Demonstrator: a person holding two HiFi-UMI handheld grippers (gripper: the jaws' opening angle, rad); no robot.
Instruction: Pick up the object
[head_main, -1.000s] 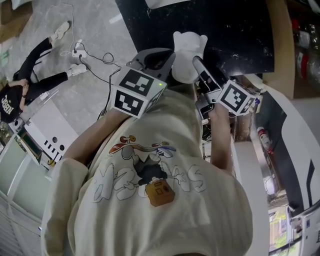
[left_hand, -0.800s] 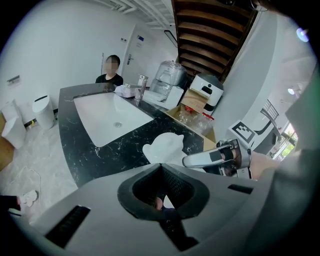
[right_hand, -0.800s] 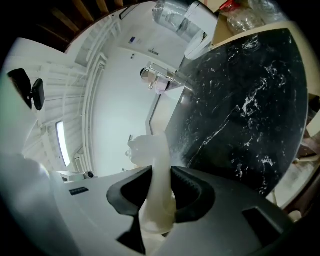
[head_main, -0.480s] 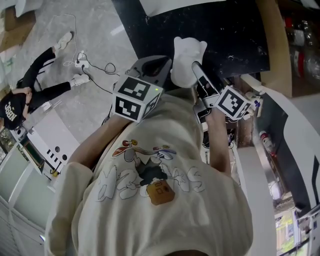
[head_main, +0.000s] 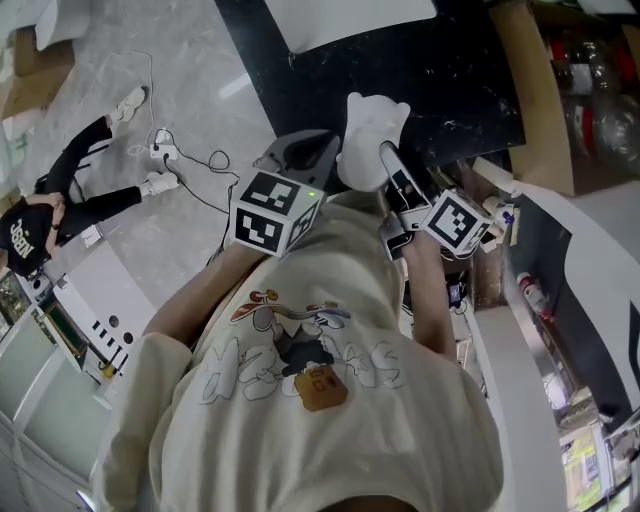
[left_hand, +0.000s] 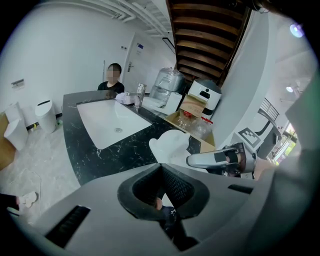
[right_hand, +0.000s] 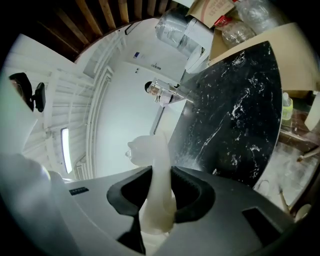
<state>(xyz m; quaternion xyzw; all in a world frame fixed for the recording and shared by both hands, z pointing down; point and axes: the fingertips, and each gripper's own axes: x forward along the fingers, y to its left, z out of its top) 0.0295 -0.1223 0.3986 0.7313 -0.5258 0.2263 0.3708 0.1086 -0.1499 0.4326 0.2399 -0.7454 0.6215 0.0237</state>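
White object (right_hand: 156, 165): pale, translucent, flat, with two rounded ears at its top edge. It is standing on edge between the jaws of the right gripper (head_main: 384, 150), which are pressing on its lower part from both sides, so the clamp is on. In the head view it is hanging in front of the person's chest, over the near edge of the black marbled counter (head_main: 450, 80). No view is showing it resting on the counter, and it is looking lifted clear.

Left gripper (head_main: 318, 145): sitting just beside the object on its left, not touching it. Its jaws are meeting at the tips with nothing between them.

White sink (left_hand: 107, 120): lying farther back in the counter, well apart from the object.

Progress: the grasp is made and the lift is looking as good as done. What is remaining, if anything, is carrying it fully clear and keeping it steady.
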